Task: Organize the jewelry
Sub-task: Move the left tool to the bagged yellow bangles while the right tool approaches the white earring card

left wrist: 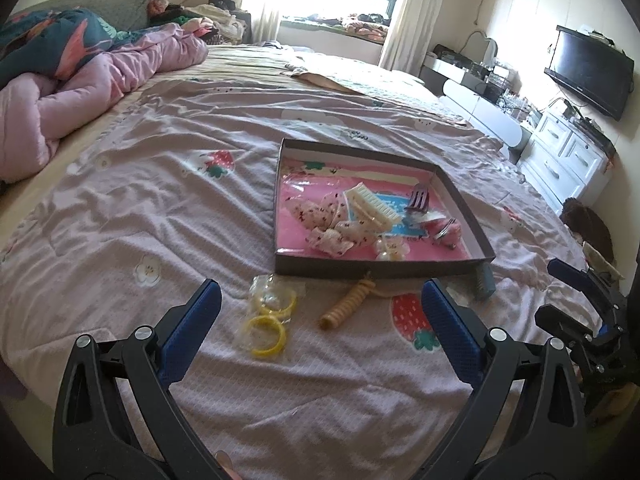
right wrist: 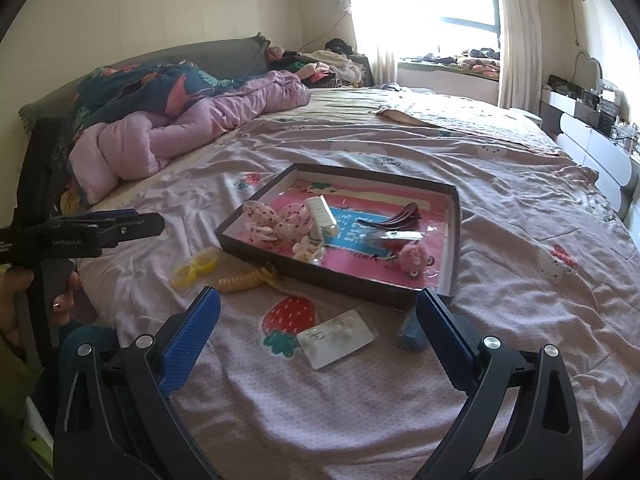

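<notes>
A shallow dark box (left wrist: 380, 270) (right wrist: 320, 276) with a pink floor lies on the bed, holding a white comb (left wrist: 374, 202) (right wrist: 322, 210), spotted fabric bows (left wrist: 328, 216) (right wrist: 272, 220), a dark claw clip (left wrist: 418, 198) (right wrist: 394, 216) and a pink fuzzy clip (right wrist: 412, 258). In front of it lie yellow rings in clear wrap (left wrist: 270, 316) (right wrist: 198, 266), a tan spiral hair tie (left wrist: 348, 304) (right wrist: 244, 280), a clear packet of earrings (right wrist: 338, 338) and a blue piece (left wrist: 484, 282) (right wrist: 412, 332). My left gripper (left wrist: 320, 302) hangs open over the rings and spiral tie. My right gripper (right wrist: 318, 314) is open above the packet.
Pink strawberry-print bedding (left wrist: 160, 208) covers the bed. A rumpled pink and teal quilt (left wrist: 80, 72) (right wrist: 168, 120) lies at the far left. White drawers (left wrist: 560, 152) and a wall television (left wrist: 588, 68) stand off the bed's right side. A hand (right wrist: 60, 300) holds the left tool.
</notes>
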`<control>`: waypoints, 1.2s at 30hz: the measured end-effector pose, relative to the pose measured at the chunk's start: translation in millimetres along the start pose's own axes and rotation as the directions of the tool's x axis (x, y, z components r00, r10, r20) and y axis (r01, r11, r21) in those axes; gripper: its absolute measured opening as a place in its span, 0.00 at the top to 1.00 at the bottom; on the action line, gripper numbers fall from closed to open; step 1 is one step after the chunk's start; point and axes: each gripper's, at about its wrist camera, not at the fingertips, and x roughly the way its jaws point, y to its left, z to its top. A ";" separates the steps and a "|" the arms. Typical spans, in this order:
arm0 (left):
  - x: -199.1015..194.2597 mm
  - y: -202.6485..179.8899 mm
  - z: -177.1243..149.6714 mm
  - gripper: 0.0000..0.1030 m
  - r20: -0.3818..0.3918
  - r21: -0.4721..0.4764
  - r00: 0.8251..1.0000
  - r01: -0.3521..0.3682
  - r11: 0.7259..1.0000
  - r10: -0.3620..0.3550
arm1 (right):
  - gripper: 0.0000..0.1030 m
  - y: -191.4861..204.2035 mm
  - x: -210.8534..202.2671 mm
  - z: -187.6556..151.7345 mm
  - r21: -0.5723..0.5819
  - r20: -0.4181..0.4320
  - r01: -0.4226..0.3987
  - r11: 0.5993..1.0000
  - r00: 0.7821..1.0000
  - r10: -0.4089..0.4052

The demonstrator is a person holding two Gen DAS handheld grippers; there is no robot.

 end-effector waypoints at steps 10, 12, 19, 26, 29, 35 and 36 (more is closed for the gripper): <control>4.4 10.7 -16.1 0.11 -0.029 -0.002 0.999 -0.027 1.000 0.027 | 0.07 9.9 13.3 -8.5 -0.007 -0.032 -0.023 1.000 0.999 0.022; 6.5 12.7 -18.0 0.11 -0.033 -0.003 0.999 -0.032 0.999 0.032 | 0.07 11.2 16.0 -9.9 -0.009 -0.038 -0.024 1.000 0.999 0.024; 14.1 20.7 -24.3 0.11 -0.048 -0.008 0.998 -0.047 0.999 0.047 | 0.07 14.1 27.6 -15.7 -0.014 -0.066 -0.033 0.999 0.997 0.032; 27.4 26.8 -30.7 0.11 -0.078 -0.017 0.996 -0.055 0.998 0.053 | 0.07 14.8 43.8 -21.5 -0.020 -0.100 -0.036 0.999 0.994 0.034; 33.2 28.2 -31.6 0.11 -0.087 -0.015 0.995 -0.059 0.998 0.058 | 0.07 13.0 50.8 -24.2 -0.017 -0.112 -0.036 0.999 0.993 0.034; 44.9 29.7 -31.2 0.11 -0.103 -0.011 0.992 -0.068 0.998 0.066 | 0.07 6.4 68.6 -30.3 -0.009 -0.147 -0.025 1.000 0.989 0.023; 46.6 30.5 -31.3 0.11 -0.107 -0.012 0.992 -0.068 0.998 0.066 | 0.07 5.0 71.8 -31.8 -0.007 -0.155 -0.024 1.000 0.988 0.022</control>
